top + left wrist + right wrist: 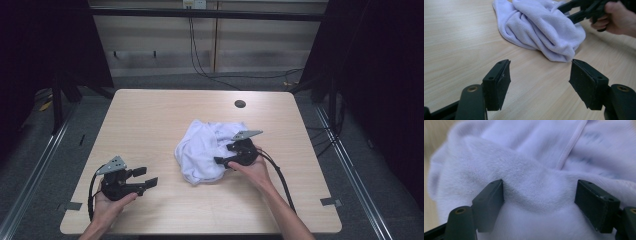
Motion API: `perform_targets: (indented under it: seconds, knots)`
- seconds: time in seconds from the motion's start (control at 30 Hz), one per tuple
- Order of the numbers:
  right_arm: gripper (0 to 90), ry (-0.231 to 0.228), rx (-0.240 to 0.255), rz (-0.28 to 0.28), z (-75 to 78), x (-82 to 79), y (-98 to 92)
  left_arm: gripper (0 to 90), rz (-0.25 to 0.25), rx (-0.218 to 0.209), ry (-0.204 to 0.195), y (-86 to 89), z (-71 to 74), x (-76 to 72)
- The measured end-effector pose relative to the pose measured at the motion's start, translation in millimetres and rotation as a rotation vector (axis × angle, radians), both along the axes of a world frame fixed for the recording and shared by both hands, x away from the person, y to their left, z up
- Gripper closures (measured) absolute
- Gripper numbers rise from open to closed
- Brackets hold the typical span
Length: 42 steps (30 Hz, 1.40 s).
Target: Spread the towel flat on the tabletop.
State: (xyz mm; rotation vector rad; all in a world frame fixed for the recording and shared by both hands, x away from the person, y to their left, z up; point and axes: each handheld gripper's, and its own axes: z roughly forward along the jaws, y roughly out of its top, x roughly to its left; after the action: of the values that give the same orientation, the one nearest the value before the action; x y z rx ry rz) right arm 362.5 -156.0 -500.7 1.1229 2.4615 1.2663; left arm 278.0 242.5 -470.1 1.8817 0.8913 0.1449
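Note:
A crumpled white towel (202, 147) lies a little right of the table's middle. My right gripper (223, 154) is pushed into its right side, held by a hand. In the right gripper view the right gripper (540, 200) is open, its jaws set wide on either side of a raised fold of the towel (531, 170). My left gripper (150, 176) hovers over bare wood at the front left, apart from the towel. It is open with nothing between its jaws (540, 80). It faces the towel (541, 27) and the right gripper (581, 11) beyond it.
The wooden table (150, 115) has a round cable hole (240, 104) near its far edge. Grey tape marks (74, 205) sit at the front corners. Cables run on the floor behind the table, and dark frames stand at both sides.

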Motion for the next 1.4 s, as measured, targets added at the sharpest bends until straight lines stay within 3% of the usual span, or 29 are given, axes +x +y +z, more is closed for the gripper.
perform_targets:
  seconds: [0.07,0.13,0.17,0.2,0.33,0.5,0.6,0.63,0.7,0.77,0.8,0.87,0.97,1.1,1.17,1.2,1.23,1.27,1.33,1.4]
  knots:
    - [29.0,-0.031,-0.016,-0.007,-6.6,-3.3,5.0,33.1,0.013,-0.003,0.009,-5.2,-0.2,6.2]
    - [48.6,-0.019,-0.042,0.015,-4.0,-5.3,5.1,33.6,0.009,-0.004,0.010,-14.4,-2.4,15.2]
    - [48.6,-0.019,-0.042,0.015,-4.0,-5.3,5.1,33.7,0.009,-0.004,0.010,-14.4,-2.4,15.2]
    - [59.0,0.007,-0.026,0.028,-4.2,-7.8,2.4,33.1,-0.016,0.023,0.026,-27.0,-3.6,26.8]
    - [69.4,0.010,0.001,0.034,-6.7,-14.2,-0.1,32.3,-0.033,0.007,0.018,-41.1,0.7,31.3]
    - [70.6,0.022,-0.011,0.068,-4.1,-32.4,1.9,32.2,-0.059,0.020,0.013,-42.8,-0.3,23.8]
    - [70.4,0.036,-0.019,0.136,-1.2,-65.7,2.1,35.1,-0.085,0.010,0.015,-44.6,-1.3,19.7]
    - [70.4,0.036,-0.019,0.136,-1.2,-65.7,2.1,38.8,-0.085,0.010,0.015,-44.6,-1.3,19.7]
    - [68.6,0.051,-0.003,0.167,-0.4,-92.6,0.2,41.3,-0.117,-0.008,0.020,-46.6,-1.1,17.0]
    - [64.7,0.064,0.000,0.172,1.4,-108.5,-1.6,45.2,-0.139,-0.011,0.018,-48.3,-0.8,15.5]
    - [64.7,0.064,0.000,0.172,1.4,-108.5,-1.6,45.9,-0.139,-0.011,0.018,-48.3,-0.8,15.5]
    - [51.6,0.073,0.010,0.181,6.4,-121.1,-6.5,47.9,-0.157,-0.018,0.021,-52.4,-0.2,15.5]
    - [49.2,0.053,0.053,0.157,17.7,-118.0,-17.8,61.3,-0.187,-0.004,0.007,-61.1,1.2,17.3]
    - [51.6,-0.003,0.073,0.078,35.0,-98.9,-34.2,62.2,-0.203,-0.017,0.025,-71.3,2.7,21.5]
    - [52.9,-0.027,0.063,0.059,38.0,-91.6,-36.6,59.8,-0.210,-0.022,0.042,-79.2,1.9,26.2]
    - [53.8,-0.035,0.082,0.036,40.6,-75.3,-39.3,52.4,-0.206,-0.032,0.071,-87.2,-2.5,31.6]
    - [53.8,-0.035,0.082,0.036,40.6,-75.3,-39.3,49.7,-0.206,-0.032,0.071,-87.2,-2.5,31.6]
    - [53.7,-0.043,0.075,0.028,37.4,-61.1,-36.6,47.4,-0.214,-0.021,0.081,-91.3,-5.1,33.8]
    - [50.9,-0.034,0.058,0.036,28.6,-49.4,-30.7,41.6,-0.212,0.015,0.109,-102.3,-13.5,37.5]
    - [49.4,-0.014,0.062,0.049,18.1,-41.8,-25.6,37.1,-0.208,0.025,0.117,-108.5,-19.5,41.5]
